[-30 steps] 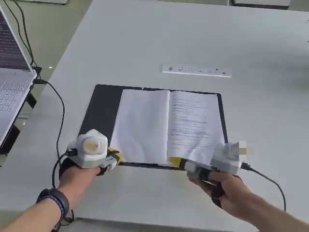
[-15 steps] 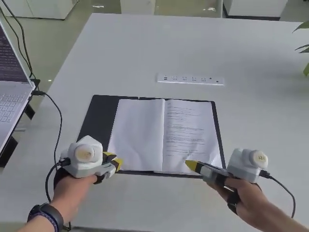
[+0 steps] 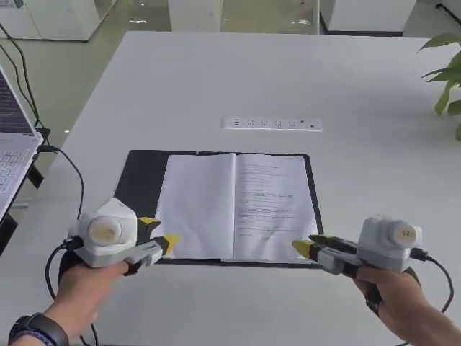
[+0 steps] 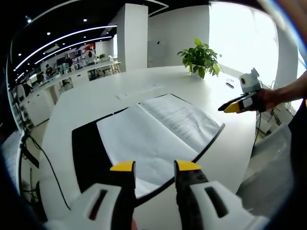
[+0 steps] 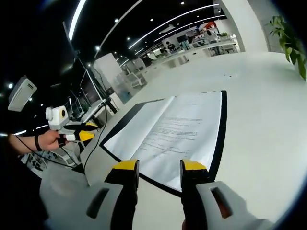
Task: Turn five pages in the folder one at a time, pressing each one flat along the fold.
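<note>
Open folder [image 3: 202, 205] flat on counter [image 3: 288, 72], printed page [image 3: 272, 205] on right. Right claw [image 3: 306, 245] just off that page's near corner, jaws parted, empty. Left claw [image 3: 160, 232] beside near left edge, likewise parted, empty. Advised: pinch a single sheet at corner, carry across, press along fold [image 3: 235, 209].

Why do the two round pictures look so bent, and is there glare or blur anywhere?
Head view: straight lines, soft even light, the folder sharp, its print too small to read. Left gripper view: the fisheye bows the table, and the window washes out white. Right gripper view: the ceiling lights curve, the left side is dark.
</note>
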`<act>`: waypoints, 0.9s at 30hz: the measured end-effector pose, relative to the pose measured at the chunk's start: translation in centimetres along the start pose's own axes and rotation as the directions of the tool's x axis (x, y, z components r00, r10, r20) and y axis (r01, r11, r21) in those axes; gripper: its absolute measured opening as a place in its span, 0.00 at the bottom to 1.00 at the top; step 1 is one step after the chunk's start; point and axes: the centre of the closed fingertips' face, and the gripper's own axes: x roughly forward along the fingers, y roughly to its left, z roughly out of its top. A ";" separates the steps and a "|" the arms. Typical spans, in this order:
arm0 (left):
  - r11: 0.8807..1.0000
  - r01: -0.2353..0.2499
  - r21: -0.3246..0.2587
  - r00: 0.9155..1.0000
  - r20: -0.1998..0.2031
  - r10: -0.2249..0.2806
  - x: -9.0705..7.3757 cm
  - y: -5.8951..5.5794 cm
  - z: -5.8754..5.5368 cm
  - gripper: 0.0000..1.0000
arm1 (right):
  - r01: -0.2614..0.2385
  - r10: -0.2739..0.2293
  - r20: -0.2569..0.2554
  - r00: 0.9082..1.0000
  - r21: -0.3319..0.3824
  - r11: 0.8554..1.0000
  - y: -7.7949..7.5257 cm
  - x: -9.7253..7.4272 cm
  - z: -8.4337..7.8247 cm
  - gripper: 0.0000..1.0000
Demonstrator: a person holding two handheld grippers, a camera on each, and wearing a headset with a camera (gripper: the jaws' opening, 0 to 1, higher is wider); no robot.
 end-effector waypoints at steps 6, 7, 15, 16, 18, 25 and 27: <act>1.000 -0.004 0.021 1.000 0.024 0.004 -2.0 0.3 1.0 0.37 | 0.017 -0.015 0.033 0.999 -0.046 0.999 -0.3 -2.3 1.8 0.40; 1.000 -0.004 0.015 0.999 0.034 0.004 -2.3 0.4 1.2 0.37 | 0.014 -0.012 0.050 0.999 -0.044 0.999 -0.2 -2.6 2.2 0.43; 0.999 -0.035 -0.033 0.997 0.066 0.038 -5.0 0.7 2.1 0.47 | 0.079 -0.072 0.083 0.994 -0.084 0.993 -0.1 -5.2 3.0 0.55; 0.998 -0.043 -0.045 0.996 0.074 0.046 -5.4 0.8 2.2 0.49 | 0.081 -0.074 0.087 0.993 -0.083 0.993 0.0 -5.4 3.0 0.56; 0.997 -0.052 -0.062 0.995 0.086 0.057 -5.8 0.8 2.4 0.50 | 0.087 -0.079 0.095 0.992 -0.082 0.993 0.3 -5.8 3.0 0.57; 0.991 -0.067 -0.114 0.995 0.068 0.075 -6.7 -0.3 1.6 0.63 | 0.119 -0.114 0.064 0.991 -0.083 0.989 1.3 -6.6 1.5 0.66; 0.989 -0.067 -0.134 0.994 0.079 0.078 -6.9 -0.7 1.5 0.63 | 0.122 -0.117 0.072 0.991 -0.079 0.989 1.7 -6.7 1.5 0.66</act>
